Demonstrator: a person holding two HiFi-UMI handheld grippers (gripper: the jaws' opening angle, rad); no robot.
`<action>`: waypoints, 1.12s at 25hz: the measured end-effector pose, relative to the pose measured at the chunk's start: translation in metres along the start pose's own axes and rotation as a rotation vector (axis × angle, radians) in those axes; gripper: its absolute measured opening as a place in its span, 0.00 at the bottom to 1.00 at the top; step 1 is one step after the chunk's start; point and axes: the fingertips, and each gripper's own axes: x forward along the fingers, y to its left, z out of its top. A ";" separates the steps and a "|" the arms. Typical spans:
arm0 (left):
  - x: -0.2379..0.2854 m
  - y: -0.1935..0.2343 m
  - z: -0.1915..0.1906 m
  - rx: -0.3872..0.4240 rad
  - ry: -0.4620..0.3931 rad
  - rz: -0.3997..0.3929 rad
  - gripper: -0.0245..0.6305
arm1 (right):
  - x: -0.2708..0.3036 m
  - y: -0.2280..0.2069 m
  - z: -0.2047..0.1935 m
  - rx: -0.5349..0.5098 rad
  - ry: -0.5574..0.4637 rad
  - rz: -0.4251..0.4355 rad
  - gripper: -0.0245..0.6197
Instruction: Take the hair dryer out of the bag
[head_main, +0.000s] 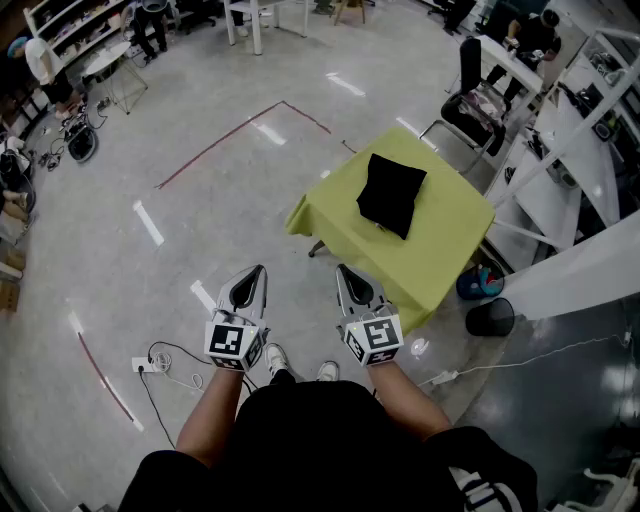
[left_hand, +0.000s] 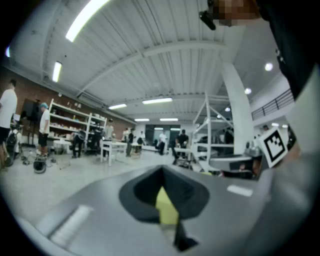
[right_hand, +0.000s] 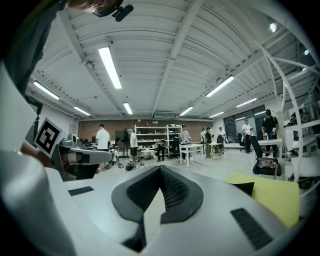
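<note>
A dark shirt (head_main: 300, 440) fills the bottom of the head view. Two bare forearms (head_main: 215, 415) reach forward from it, side by side and roughly parallel.

Each hand holds its gripper about level and pointing ahead, with the marker cube on top at the wrist end. The left gripper (head_main: 257, 270) has its jaws pressed together with nothing between them. The right gripper (head_main: 342, 268) is the same, closed and empty. Both hang over the floor (head_main: 200, 220), short of the counter's near edge, and the right one is the closer to it.

The bag (head_main: 391, 195) is black and slumped, and lies well ahead of both grippers. It sits about mid-counter, a little toward the far corner, and nothing touches it. The hair dryer does not show in any view.

The counter (head_main: 450, 240) wears a yellow-green cloth that hangs over its edges. A black bin (head_main: 490, 317) stands on the floor just beside its near right corner. A chair (head_main: 470, 105) stands past the far right edge. A red tape line (head_main: 240, 135) runs across the floor off the far left corner. A white cable (head_main: 165, 365) lies on the floor left of the left gripper.
</note>
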 end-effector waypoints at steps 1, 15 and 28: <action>0.000 0.000 -0.001 0.001 0.002 -0.003 0.05 | 0.001 0.000 -0.001 -0.002 0.000 -0.002 0.05; 0.011 0.025 -0.006 0.012 0.013 -0.045 0.05 | 0.027 0.007 0.002 0.004 -0.021 -0.052 0.05; 0.031 0.033 -0.012 0.048 0.029 -0.215 0.05 | 0.040 0.010 -0.003 0.012 0.004 -0.181 0.05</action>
